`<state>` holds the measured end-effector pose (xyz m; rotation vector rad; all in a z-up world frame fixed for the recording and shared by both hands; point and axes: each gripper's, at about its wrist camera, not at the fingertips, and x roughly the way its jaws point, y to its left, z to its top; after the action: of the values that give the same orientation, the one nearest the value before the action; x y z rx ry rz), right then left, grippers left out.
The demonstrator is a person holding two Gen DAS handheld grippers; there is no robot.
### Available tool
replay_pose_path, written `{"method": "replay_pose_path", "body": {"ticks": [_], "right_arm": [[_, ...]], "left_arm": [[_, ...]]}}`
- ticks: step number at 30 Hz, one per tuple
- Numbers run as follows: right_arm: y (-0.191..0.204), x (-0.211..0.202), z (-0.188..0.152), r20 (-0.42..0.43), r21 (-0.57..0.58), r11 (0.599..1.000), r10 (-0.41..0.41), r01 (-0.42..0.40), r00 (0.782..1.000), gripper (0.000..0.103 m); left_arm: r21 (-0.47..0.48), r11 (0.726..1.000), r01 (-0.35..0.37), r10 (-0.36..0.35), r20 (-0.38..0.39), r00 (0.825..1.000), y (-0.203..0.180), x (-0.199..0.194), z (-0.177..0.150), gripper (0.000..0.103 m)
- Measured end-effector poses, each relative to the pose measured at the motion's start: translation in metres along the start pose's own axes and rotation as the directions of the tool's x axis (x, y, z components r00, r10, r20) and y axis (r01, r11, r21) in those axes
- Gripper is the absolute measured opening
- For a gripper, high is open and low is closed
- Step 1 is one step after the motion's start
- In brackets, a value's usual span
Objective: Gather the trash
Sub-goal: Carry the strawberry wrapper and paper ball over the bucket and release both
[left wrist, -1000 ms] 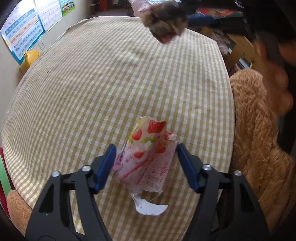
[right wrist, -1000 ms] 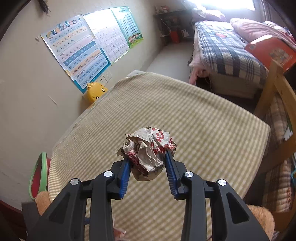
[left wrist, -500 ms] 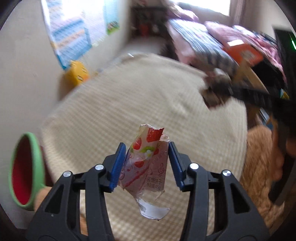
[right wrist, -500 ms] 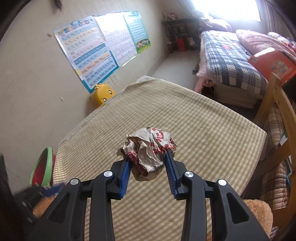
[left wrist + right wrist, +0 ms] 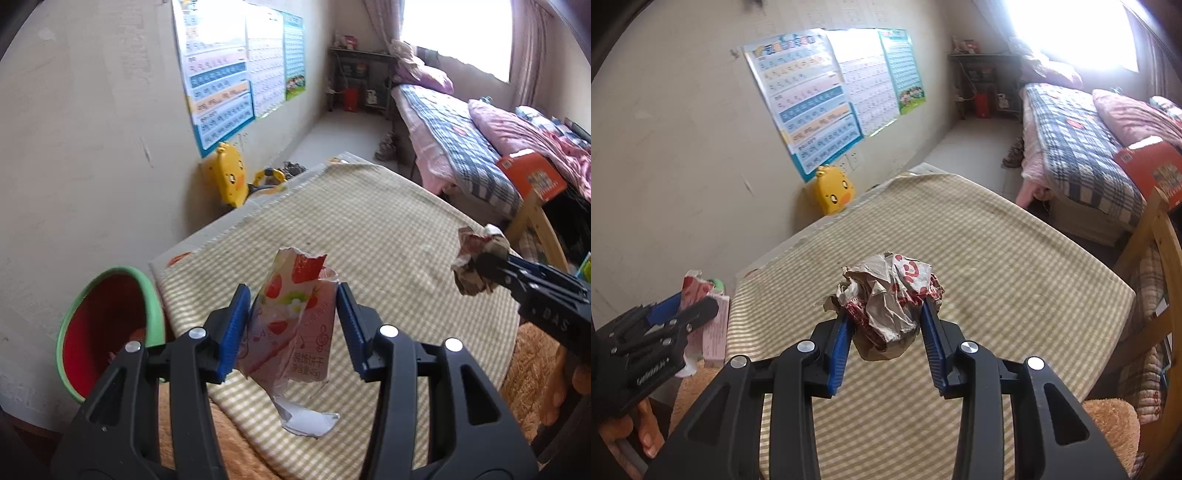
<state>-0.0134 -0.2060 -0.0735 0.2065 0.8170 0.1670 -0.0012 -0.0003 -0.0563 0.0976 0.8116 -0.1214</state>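
Observation:
My left gripper is shut on a torn pink strawberry wrapper, held in the air above the near left corner of the checked table. A white torn strip hangs below its pads. My right gripper is shut on a crumpled brown and red paper ball above the table's near side. In the left wrist view that paper ball and the right gripper show at the right. In the right wrist view the left gripper with the wrapper shows at the left edge.
A bin with a green rim and red inside stands on the floor left of the table, by the wall. A yellow duck toy sits beyond the table. A bed and a wooden chair lie to the right. Brown plush fabric is near me.
The left gripper closed on the strawberry wrapper and lifted it off the table, swinging left until the bin came into view. The right gripper moved with its paper ball still held.

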Motion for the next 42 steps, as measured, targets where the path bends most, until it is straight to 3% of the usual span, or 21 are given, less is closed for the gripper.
{"method": "replay_pose_path", "body": {"ticks": [22, 42], "right_arm": [[0.069, 0.005, 0.010, -0.007, -0.116, 0.990, 0.075, -0.075, 0.997, 0.035], [0.140, 0.032, 0.009, -0.075, -0.232, 0.958, 0.153, -0.167, 0.985, 0.036]], "left_arm": [[-0.139, 0.989, -0.060, 0.063, 0.018, 0.998, 0.063, -0.003, -0.006, 0.047], [-0.259, 0.954, -0.153, 0.158, 0.001, 0.987, 0.130, -0.001, -0.021, 0.047]]}}
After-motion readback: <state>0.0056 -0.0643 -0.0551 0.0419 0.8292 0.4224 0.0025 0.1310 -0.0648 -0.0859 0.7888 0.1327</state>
